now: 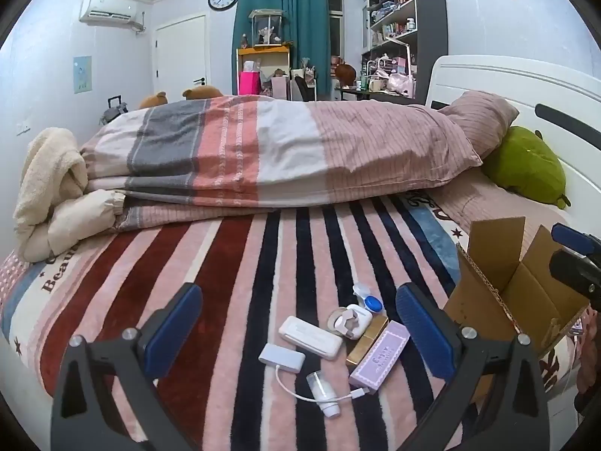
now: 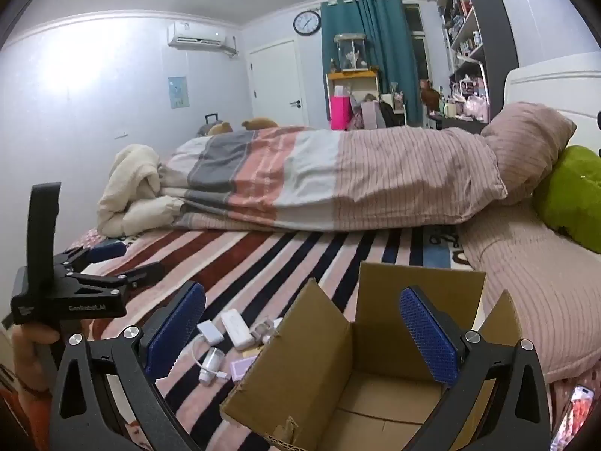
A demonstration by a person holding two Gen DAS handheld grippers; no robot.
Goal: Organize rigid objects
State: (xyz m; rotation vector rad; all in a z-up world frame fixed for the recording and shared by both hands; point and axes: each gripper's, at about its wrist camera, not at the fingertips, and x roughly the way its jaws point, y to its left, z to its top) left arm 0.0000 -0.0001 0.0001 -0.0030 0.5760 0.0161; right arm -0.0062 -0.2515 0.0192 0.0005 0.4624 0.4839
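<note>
Several small rigid items lie in a cluster on the striped blanket (image 1: pixel 233 270): a white case (image 1: pixel 311 337), a grey USB hub with a white cable (image 1: pixel 281 355), a lilac box (image 1: pixel 379 357), a gold box (image 1: pixel 368 340), a small clear bottle (image 1: pixel 323 392), a white earbud case (image 1: pixel 357 319) and a blue-lidded lens case (image 1: pixel 370 300). My left gripper (image 1: pixel 300 334) is open and empty above the cluster. An open cardboard box (image 2: pixel 375 376) stands to the right of it. My right gripper (image 2: pixel 302 336) is open and empty over the box's near left flap.
A folded striped duvet (image 1: pixel 263 154) lies across the bed behind the items. A cream jacket (image 1: pixel 49 195) is at the left, a pink pillow (image 1: pixel 484 120) and a green plush (image 1: pixel 526 169) at the right. A phone (image 2: pixel 574 411) lies beside the box.
</note>
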